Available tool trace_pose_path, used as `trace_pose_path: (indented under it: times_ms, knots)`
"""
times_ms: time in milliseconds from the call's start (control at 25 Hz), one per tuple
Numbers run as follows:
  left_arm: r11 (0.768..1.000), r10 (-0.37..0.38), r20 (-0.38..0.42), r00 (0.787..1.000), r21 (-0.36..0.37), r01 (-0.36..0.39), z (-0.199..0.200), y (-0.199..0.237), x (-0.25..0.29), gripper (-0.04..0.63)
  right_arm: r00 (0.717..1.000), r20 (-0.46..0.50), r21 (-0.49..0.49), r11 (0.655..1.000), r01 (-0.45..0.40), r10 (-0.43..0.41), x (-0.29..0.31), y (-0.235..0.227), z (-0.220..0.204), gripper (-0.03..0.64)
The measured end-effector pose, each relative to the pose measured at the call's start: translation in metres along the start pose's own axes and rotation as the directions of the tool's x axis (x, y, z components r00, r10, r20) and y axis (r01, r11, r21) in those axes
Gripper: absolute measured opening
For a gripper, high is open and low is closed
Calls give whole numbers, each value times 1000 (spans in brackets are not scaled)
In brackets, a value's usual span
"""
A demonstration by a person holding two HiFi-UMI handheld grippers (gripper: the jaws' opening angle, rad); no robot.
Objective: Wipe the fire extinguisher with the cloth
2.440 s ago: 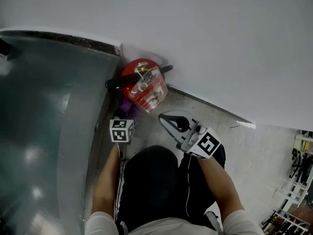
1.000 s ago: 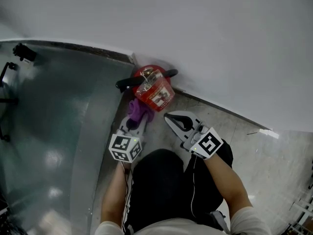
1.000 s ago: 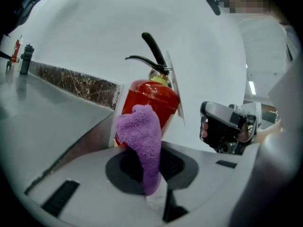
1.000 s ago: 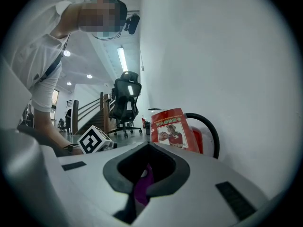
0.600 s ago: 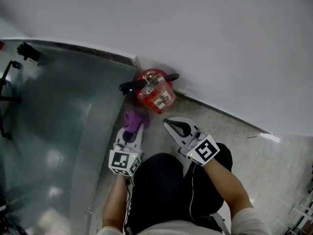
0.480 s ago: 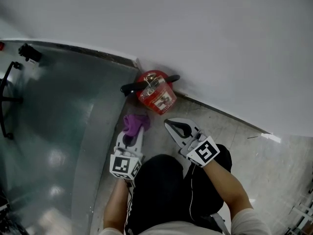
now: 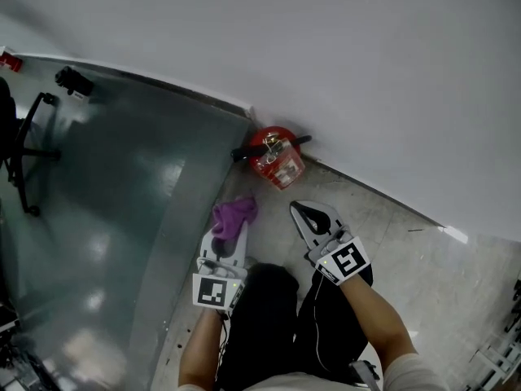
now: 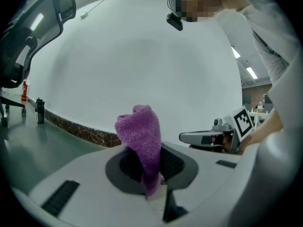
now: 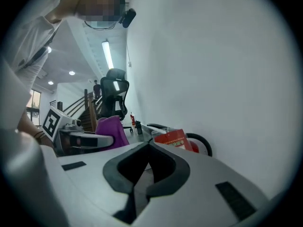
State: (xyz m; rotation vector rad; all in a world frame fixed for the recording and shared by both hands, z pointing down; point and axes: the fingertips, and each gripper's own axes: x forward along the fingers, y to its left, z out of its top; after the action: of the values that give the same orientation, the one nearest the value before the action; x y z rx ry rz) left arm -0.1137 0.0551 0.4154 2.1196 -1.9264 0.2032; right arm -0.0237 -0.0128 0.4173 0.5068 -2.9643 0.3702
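Note:
The red fire extinguisher (image 7: 277,158) stands on the floor in the corner where the white wall meets the glass panel, its black hose and handle on top. In the right gripper view the fire extinguisher (image 9: 179,139) shows ahead with its label. My left gripper (image 7: 229,228) is shut on a bunched purple cloth (image 7: 234,214), held up in the air short of the extinguisher and apart from it. The cloth (image 8: 141,139) sticks up between the left gripper's (image 8: 150,167) jaws. My right gripper (image 7: 300,209) hovers beside it, shut and holding nothing, with its jaws meeting at the tips (image 9: 147,148).
A greenish glass panel (image 7: 106,218) fills the left, with an office chair (image 7: 24,157) seen through or in it. The white wall (image 7: 366,80) runs behind. Pale tiled floor (image 7: 423,275) spreads to the right. My dark trouser legs (image 7: 269,324) are below the grippers.
Both grippers have risen and drawn back from the extinguisher, the left one with the cloth more than the right. The extinguisher now looks smaller and farther off.

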Motion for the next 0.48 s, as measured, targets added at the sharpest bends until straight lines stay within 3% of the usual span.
trace_pose_path:
  times_ms: [200,280,480]
  knots:
    - [999,-21,-27,999,-50,20,68,-7,-27,51,997,-64,47,997,55,-52,-13,22,63,14]
    - [997,-10,-39,999,-81,7,95,-10,-35,51,992,-96,78,993,87,-79,-19,28,89,14]
    - [996,33,-87,996,-80,-40,173,-32,-64,51,975,-165,121,978,168,-147,-45,49,160,14]
